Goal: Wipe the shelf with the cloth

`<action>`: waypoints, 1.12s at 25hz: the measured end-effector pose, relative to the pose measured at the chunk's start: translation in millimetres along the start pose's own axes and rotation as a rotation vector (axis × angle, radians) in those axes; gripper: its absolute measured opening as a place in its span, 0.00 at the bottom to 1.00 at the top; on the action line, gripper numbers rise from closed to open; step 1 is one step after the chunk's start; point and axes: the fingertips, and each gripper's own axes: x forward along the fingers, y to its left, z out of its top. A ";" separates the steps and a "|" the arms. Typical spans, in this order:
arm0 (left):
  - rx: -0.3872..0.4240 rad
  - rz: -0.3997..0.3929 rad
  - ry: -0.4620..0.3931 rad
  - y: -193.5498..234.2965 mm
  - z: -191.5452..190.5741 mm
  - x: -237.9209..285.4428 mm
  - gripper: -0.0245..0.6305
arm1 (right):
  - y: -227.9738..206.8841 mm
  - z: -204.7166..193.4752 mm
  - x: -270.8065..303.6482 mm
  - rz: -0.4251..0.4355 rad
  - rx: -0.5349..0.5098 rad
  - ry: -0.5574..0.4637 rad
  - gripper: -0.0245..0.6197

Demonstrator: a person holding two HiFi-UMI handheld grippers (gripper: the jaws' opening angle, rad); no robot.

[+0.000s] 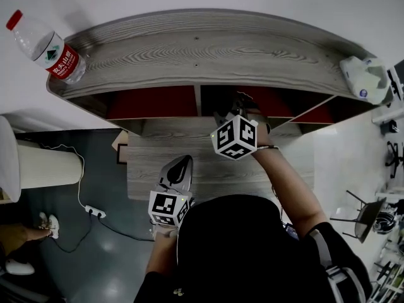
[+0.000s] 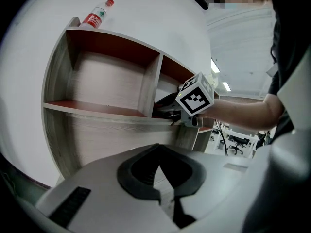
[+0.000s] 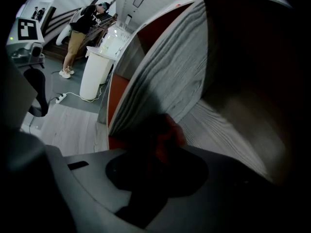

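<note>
the cloth (image 3: 167, 130), a dark reddish wad, is pinched in the right gripper (image 1: 242, 106), whose jaws are nearly closed on it. it is inside the right-hand upper compartment of the shelf (image 1: 189, 55), about 1 o'clock from the head view's middle. the left gripper (image 1: 178, 169) hangs at 7 o'clock of the right one, in front of the shelf, jaws together on nothing. one bottle (image 1: 47, 48), with a red cap and a red label whose white characters are too small to read, lies on the shelf top at 10 o'clock. one white pack (image 1: 366, 77) lies at 2 o'clock.
</note>
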 end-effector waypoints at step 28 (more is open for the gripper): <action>0.022 -0.137 0.053 -65.0 -11.6 41.8 0.05 | -76.4 -150.5 -98.3 -0.353 0.321 0.289 0.12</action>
